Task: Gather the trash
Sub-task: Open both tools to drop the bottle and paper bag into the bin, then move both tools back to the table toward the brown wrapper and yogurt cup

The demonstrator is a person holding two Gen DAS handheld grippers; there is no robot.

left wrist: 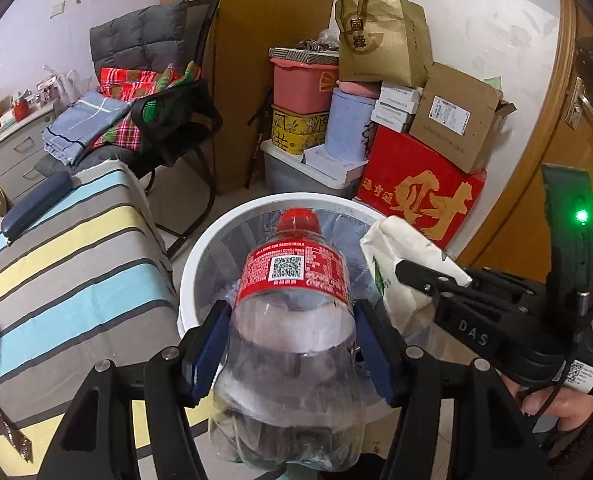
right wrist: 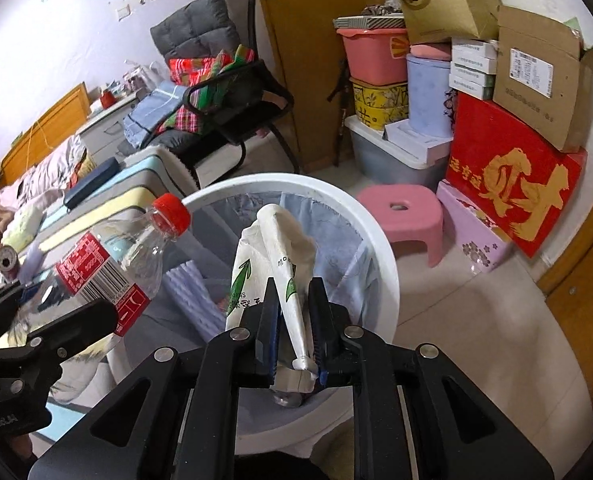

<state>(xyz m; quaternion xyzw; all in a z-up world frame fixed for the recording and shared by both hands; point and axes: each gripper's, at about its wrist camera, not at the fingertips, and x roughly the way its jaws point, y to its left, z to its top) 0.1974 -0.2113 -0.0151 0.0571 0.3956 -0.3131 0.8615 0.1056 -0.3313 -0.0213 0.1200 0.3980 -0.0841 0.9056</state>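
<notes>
My left gripper (left wrist: 292, 312) is shut on an empty clear plastic bottle (left wrist: 292, 320) with a red label and red cap, held over the white trash bin (left wrist: 200, 252). The bottle also shows in the right wrist view (right wrist: 108, 268), at the left. My right gripper (right wrist: 294, 300) is shut on a crumpled white paper packet with green print (right wrist: 272, 264), held above the bin's opening (right wrist: 376, 240). In the left wrist view the packet (left wrist: 400, 264) and the right gripper (left wrist: 428, 280) are just right of the bottle. The bin is lined with a bluish bag.
A striped bed (left wrist: 68, 264) lies left of the bin. A chair with clothes (left wrist: 164, 112) stands behind. Stacked boxes and tubs (left wrist: 412, 128) fill the far corner. A pink stool (right wrist: 400, 212) and a wooden door (left wrist: 568, 120) are on the right. A can (right wrist: 6, 260) sits far left.
</notes>
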